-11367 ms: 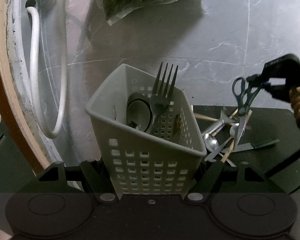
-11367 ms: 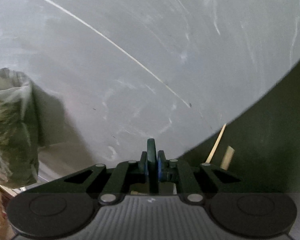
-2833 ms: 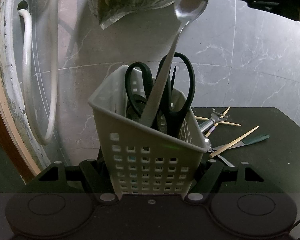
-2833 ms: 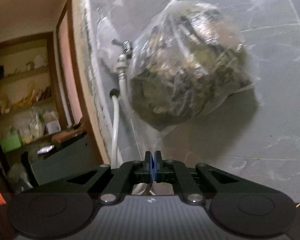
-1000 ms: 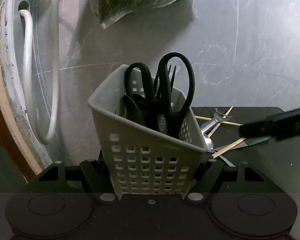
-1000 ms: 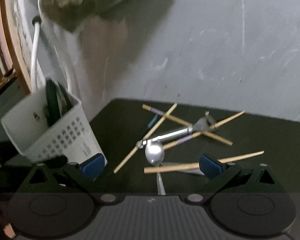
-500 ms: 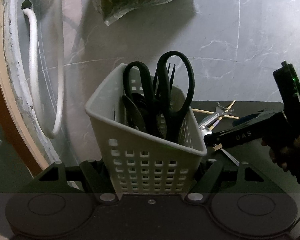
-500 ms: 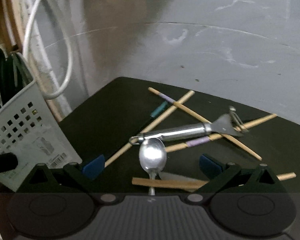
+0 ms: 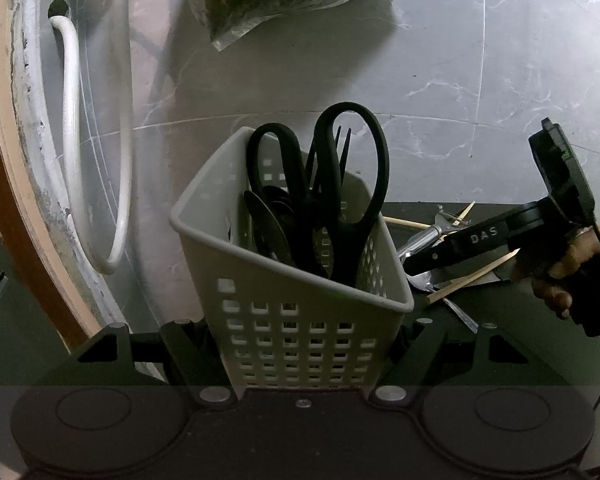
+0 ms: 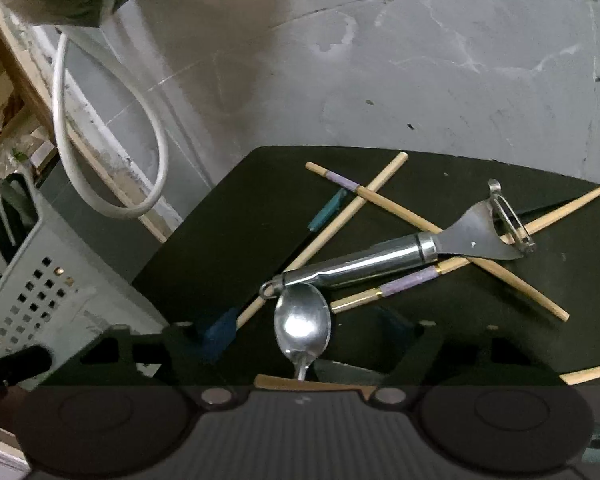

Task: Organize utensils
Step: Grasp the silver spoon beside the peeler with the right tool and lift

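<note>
left gripper (image 9: pixel 300 344) clamped, right gripper (image 10: pixel 304 336) angled down, jaws closing, hand (image 9: pixel 560 268) gripping it

grey perforated basket (image 9: pixel 300 320), black scissors (image 9: pixel 352 184), silver spoon (image 10: pixel 302 324), lilac-banded chopsticks (image 10: pixel 408 280)

Caddy (image 9: pixel 300 320) mouth mostly filled: black scissors (image 9: pixel 340 200) stand handles-up across the middle with dark utensils beside them, leaving a free slot only along the near-left wall. On the dark table (image 10: pixel 204 248), spoon (image 10: pixel 302 328) lies between the closing jaws of the right gripper (image 10: pixel 304 340), its bowl just under the peeler (image 10: pixel 380 264) handle end; crossed chopsticks (image 10: pixel 352 204) clutter the far side. Bare tabletop remains at left, between the pile and the caddy.
</note>
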A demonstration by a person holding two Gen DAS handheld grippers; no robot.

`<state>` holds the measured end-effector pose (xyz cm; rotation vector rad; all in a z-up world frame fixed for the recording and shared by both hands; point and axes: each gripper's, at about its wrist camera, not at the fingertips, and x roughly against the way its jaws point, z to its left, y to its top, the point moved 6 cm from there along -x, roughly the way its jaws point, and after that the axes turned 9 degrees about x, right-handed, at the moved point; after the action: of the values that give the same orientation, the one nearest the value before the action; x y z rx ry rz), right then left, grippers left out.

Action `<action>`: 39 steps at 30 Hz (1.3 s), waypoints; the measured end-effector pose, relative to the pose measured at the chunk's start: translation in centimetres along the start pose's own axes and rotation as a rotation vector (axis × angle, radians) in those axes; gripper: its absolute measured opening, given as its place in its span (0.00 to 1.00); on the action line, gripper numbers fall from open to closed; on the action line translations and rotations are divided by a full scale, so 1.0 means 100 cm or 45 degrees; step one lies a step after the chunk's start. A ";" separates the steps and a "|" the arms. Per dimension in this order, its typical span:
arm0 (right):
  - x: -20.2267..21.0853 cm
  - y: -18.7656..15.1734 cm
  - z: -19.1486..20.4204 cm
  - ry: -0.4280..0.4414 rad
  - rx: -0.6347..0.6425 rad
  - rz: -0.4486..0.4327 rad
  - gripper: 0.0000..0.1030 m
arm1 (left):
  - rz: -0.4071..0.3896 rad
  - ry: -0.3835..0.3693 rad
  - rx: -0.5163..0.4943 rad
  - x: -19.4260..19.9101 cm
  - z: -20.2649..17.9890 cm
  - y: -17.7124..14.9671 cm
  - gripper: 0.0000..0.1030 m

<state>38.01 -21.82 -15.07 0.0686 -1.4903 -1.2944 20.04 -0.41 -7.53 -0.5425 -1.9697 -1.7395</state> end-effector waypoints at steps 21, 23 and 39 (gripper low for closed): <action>-0.008 -0.008 0.016 -0.230 0.126 0.027 0.08 | -0.006 -0.011 -0.001 0.000 0.001 0.001 0.74; -0.006 -0.007 0.015 -0.230 0.109 0.011 0.06 | -0.006 -0.011 -0.002 0.000 0.002 0.001 0.74; 0.037 -0.002 0.020 -0.249 -0.096 -0.204 0.00 | -0.012 -0.024 -0.011 0.000 0.003 0.001 0.74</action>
<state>34.98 -22.92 -12.35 0.0125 -1.6256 -1.5201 20.06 -0.15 -7.48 -0.5554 -1.9818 -1.7550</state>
